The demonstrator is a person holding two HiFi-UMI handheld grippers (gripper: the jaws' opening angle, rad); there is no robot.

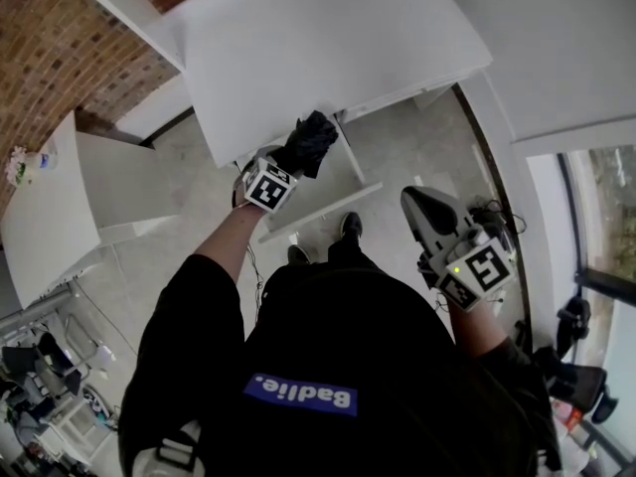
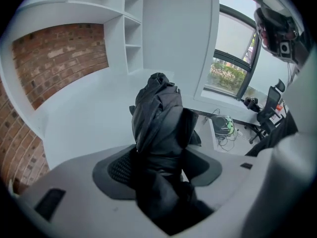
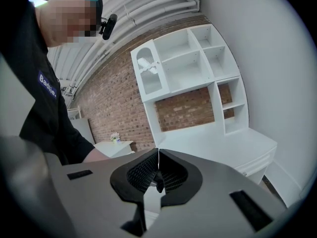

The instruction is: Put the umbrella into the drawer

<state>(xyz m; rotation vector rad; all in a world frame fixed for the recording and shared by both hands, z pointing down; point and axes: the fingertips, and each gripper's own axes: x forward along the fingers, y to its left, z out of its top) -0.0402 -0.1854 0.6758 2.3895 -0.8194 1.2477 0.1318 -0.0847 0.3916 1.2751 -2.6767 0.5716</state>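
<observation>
Over the near edge of the white worktop (image 1: 298, 58), head view: left tongs (image 1: 296, 159) grasping a folded black umbrella (image 1: 314, 137); right tongs (image 1: 415, 203) well apart, off to their right.

Left gripper view: the umbrella is clamped between both pads and rises beyond the tips.

Right gripper view: tongs clenched together, nothing between them.

I've got the umbrella (image 2: 157, 123), black, folded & crumpled, clamped upright btwn my left gripper (image 2: 158, 168) jaws, by the white desk (image 1: 298, 58) edge.
</observation>
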